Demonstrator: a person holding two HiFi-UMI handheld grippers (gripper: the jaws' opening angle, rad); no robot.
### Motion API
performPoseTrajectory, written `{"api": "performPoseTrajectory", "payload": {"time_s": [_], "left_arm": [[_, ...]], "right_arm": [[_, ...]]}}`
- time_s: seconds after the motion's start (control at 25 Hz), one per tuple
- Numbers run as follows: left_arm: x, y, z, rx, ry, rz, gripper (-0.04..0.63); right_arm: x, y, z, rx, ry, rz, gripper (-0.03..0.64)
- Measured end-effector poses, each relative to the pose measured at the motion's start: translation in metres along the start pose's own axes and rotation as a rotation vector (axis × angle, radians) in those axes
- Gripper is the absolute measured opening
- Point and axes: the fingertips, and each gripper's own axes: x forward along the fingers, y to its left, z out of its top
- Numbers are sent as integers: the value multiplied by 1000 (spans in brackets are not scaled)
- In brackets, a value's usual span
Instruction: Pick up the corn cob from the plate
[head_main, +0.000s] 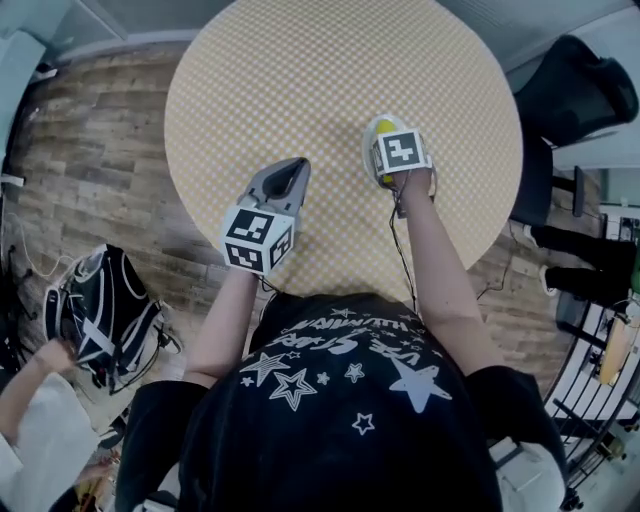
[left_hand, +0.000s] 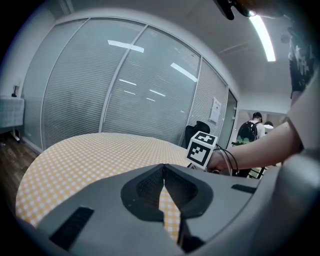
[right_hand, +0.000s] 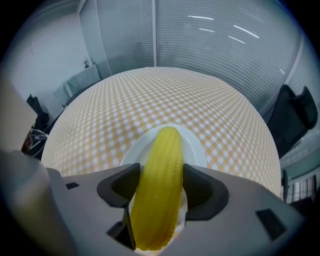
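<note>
A yellow corn cob (right_hand: 160, 185) lies lengthwise between the jaws of my right gripper (right_hand: 159, 172), which is shut on it. Under it sits a small white plate (right_hand: 196, 148) on the yellow checked round table (right_hand: 150, 100). I cannot tell whether the cob still touches the plate. In the head view the cob's tip (head_main: 384, 126) and the plate's rim (head_main: 368, 152) peek out past the right gripper (head_main: 388, 140). My left gripper (head_main: 287, 180) hovers over the table to the left of the plate. Its jaws meet at the tips, shut on nothing (left_hand: 163, 168).
A black chair (head_main: 575, 90) stands off the table's right edge. A black backpack (head_main: 105, 305) lies on the wooden floor at the left, with another person's hand (head_main: 45, 358) near it. Glass walls with blinds (left_hand: 125, 90) close off the far side.
</note>
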Motion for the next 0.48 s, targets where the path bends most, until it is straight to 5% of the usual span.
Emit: {"api": "performPoseTrajectory", "payload": {"time_s": [0.48], "left_arm": [[-4,-14,1,26,3,11,9]], "right_arm": [[-8,-8,-9,-179,-11,-41,259]]}}
